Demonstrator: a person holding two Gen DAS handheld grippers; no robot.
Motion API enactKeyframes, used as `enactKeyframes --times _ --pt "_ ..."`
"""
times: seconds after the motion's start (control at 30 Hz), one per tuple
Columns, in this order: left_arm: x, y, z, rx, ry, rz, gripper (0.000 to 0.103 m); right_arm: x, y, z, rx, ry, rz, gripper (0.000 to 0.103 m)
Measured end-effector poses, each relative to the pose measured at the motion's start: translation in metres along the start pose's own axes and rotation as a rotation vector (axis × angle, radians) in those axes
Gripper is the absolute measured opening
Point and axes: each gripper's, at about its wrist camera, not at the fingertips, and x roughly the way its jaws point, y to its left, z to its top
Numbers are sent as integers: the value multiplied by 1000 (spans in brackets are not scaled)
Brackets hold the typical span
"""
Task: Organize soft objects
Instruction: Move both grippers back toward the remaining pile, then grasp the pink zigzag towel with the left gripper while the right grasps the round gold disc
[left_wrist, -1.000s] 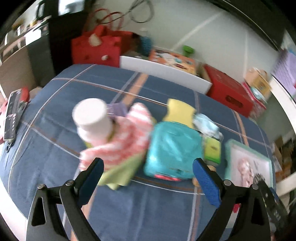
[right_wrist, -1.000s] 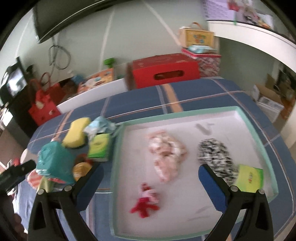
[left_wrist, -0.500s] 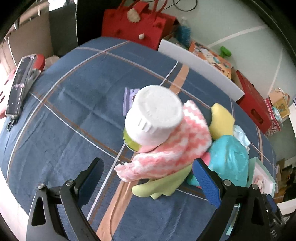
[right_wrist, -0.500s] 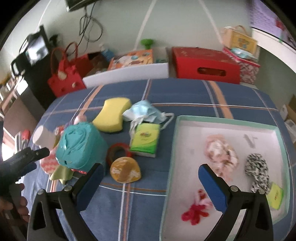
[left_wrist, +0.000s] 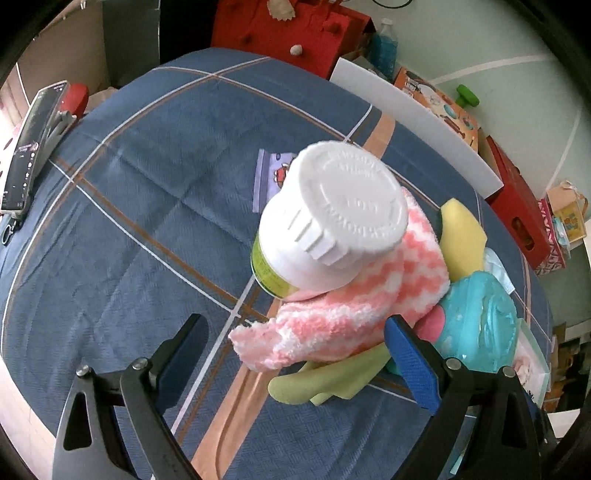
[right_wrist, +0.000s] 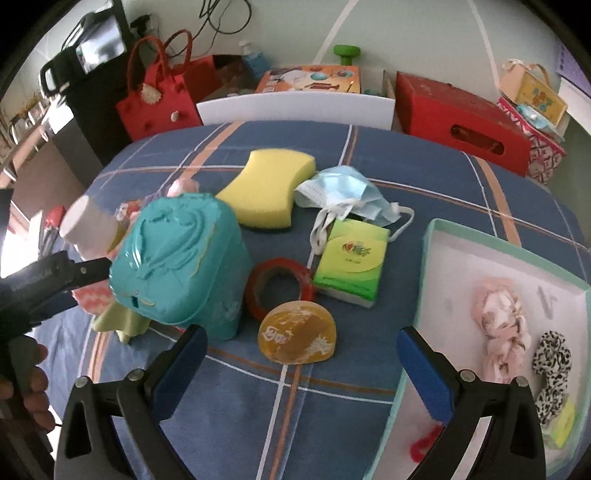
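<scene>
My left gripper (left_wrist: 295, 350) is open, low over the blue checked cloth, with the end of a pink-and-white fuzzy sock (left_wrist: 343, 314) between its fingers. The sock lies on a light green cloth (left_wrist: 325, 380) and against a white-capped bottle (left_wrist: 332, 218). My right gripper (right_wrist: 299, 354) is open and empty above an amber soap bar (right_wrist: 297, 338). A yellow sponge (right_wrist: 269, 188), a blue face mask (right_wrist: 343, 192) and a green tissue pack (right_wrist: 351, 266) lie ahead. The mint-rimmed tray (right_wrist: 428, 266) at right holds a pink scrunchie (right_wrist: 498, 317) and a leopard scrunchie (right_wrist: 550, 362).
A teal plastic bin (right_wrist: 177, 258) stands beside a red tape roll (right_wrist: 280, 291). A phone (left_wrist: 29, 147) lies at the table's left edge. Red bags and boxes (right_wrist: 461, 122) and a white board (right_wrist: 295, 107) stand behind the table.
My left gripper has moved in closer to the pink sock and the bottle. My right gripper has swung left, away from the tray, over the soap bar and tape.
</scene>
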Motion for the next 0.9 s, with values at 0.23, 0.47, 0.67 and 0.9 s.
enactKeyframes --times 0.23,0.47,0.67,0.9 --pt "8 -4 -2 14 14 -20 94 16 -3 -4 25 37 27 100" --pt "20 -6 6 2 15 -50 72 22 -7 -1 65 42 41 92" --pt "27 -10 4 12 35 -70 46 27 -3 -2 57 50 44 70" --pt "28 -22 2 64 39 -88 19 28 -6 -3 76 54 73 53"
